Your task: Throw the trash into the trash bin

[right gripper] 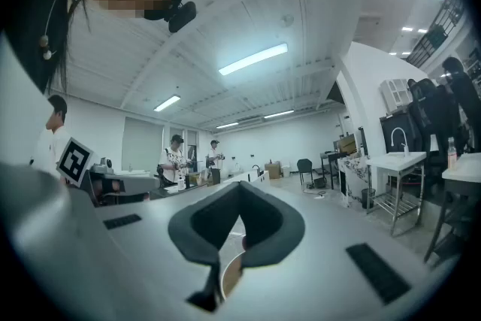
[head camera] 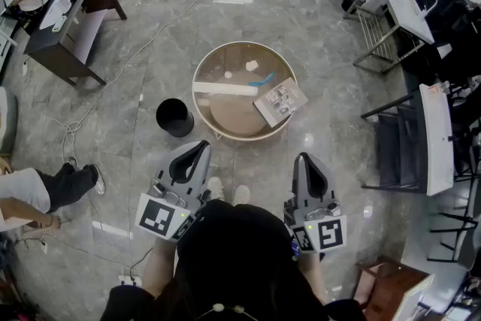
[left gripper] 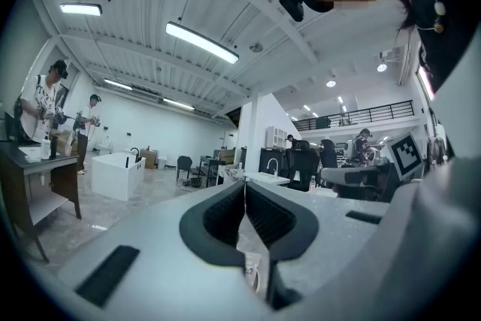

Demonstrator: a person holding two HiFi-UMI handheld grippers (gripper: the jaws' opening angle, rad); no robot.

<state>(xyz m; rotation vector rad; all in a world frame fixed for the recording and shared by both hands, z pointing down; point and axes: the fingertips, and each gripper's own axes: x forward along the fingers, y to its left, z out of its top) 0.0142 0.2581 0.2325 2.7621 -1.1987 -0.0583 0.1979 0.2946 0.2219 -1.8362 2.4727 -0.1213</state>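
Trash point(head camera: 251, 65) on table point(head camera: 233, 116), beyond right tool point(head camera: 306, 157)

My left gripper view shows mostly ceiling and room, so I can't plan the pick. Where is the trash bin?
Observer: The black trash bin stands on the floor, close beside the left edge of the round table.
Operator: What's on that table?
Observer: Two crumpled white scraps, a blue strip, a long white strip and a flat printed box at the right edge.
Operator: Is the right claw free?
Observer: Yes, the right claw is shut with nothing between its jaws.
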